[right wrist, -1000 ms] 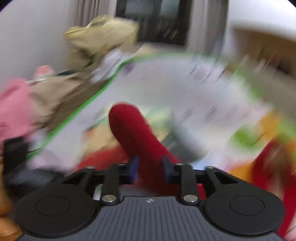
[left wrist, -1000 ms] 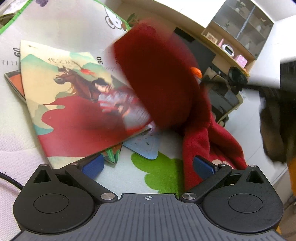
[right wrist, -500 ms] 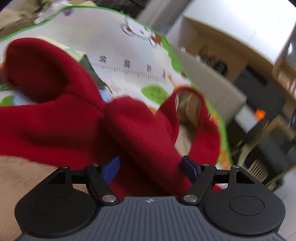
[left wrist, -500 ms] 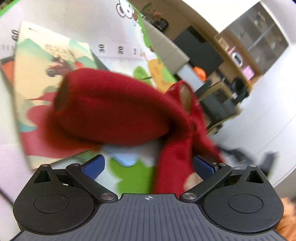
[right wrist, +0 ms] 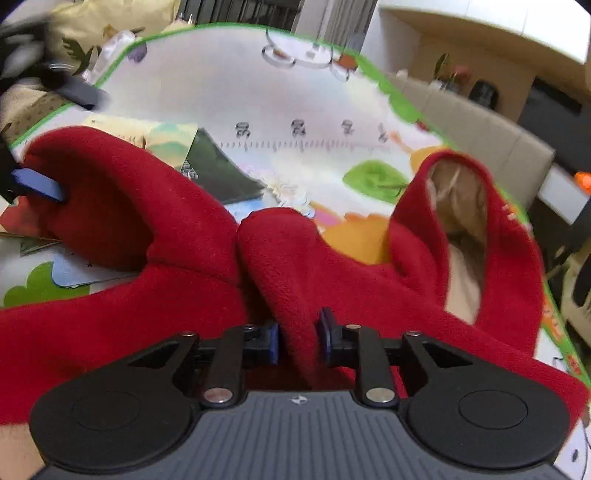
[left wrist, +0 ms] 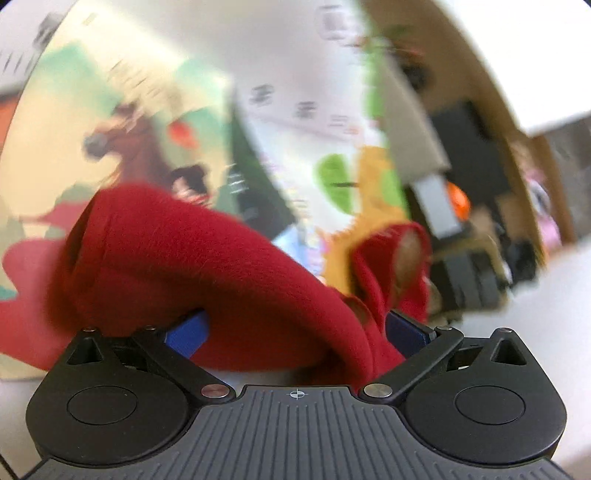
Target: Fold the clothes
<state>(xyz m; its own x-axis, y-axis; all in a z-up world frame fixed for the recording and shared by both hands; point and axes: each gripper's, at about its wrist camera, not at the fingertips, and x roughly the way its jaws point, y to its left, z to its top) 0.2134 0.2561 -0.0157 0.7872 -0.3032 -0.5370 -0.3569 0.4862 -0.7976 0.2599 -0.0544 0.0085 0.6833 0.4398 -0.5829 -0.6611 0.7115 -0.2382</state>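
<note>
A red fleece garment with a tan lining lies spread over the play mat. My right gripper is shut on a raised fold of the fleece near its middle. In the blurred left wrist view, a red sleeve lies between the wide-apart blue fingers of my left gripper, which is open. One blue finger of that left gripper shows at the sleeve's end in the right wrist view.
An illustrated poster with a horse and some cards lie on the mat under the sleeve. A pile of other clothes sits beyond the mat's far left corner. A beige bench runs along the mat's right edge.
My right gripper, open half a second ago, has shut on a fold of the red fleece. My left gripper has moved in, so the sleeve now lies between its open fingers.
</note>
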